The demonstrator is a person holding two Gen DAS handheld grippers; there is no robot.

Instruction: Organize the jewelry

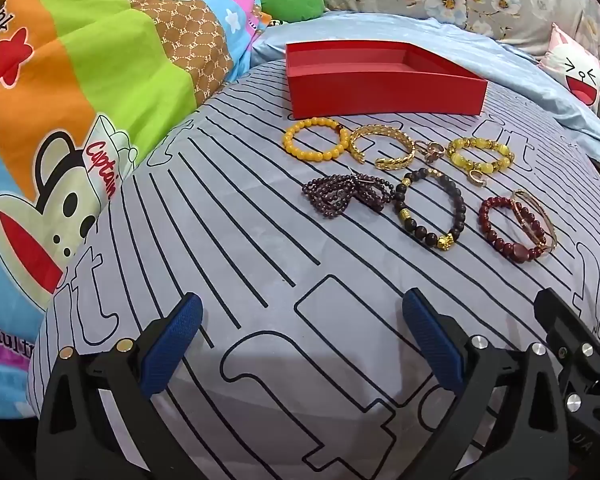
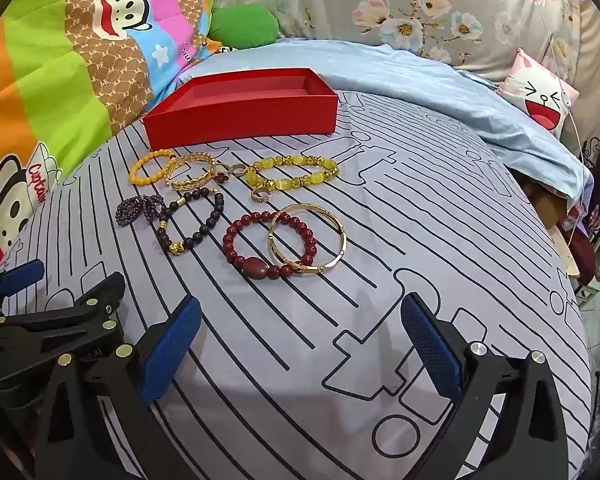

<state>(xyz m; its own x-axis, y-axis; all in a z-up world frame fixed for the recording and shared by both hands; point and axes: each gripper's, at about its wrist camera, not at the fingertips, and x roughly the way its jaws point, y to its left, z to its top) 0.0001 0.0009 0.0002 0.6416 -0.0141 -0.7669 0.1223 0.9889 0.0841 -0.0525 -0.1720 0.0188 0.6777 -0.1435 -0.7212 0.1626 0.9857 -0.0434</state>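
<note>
An empty red box point(image 1: 380, 92) point(image 2: 240, 120) stands on the striped grey bedsheet point(image 1: 260, 240). In front of it lie several pieces: a yellow bead bracelet point(image 1: 287, 142) point(image 2: 134, 174), a gold chain bangle point(image 1: 396, 160), a ring point(image 2: 238, 169), a pale yellow bracelet point(image 2: 282, 182), a dark purple strand point(image 1: 340, 196), a black bead bracelet point(image 1: 404, 216) and a red bead bracelet point(image 2: 230, 236) overlapping a plain gold bangle point(image 2: 340, 236). My left gripper point(image 1: 302, 308) and right gripper point(image 2: 300, 310) hover open, side by side, short of the jewelry, nothing between their fingers.
A colourful cartoon quilt point(image 1: 80, 100) is piled at the left. A floral cushion point(image 2: 420, 8), a green plush point(image 2: 244, 26) and a pink cartoon pillow point(image 2: 540, 96) sit behind. A light blue sheet point(image 2: 420, 80) borders the far side. The bed's edge drops off at the right.
</note>
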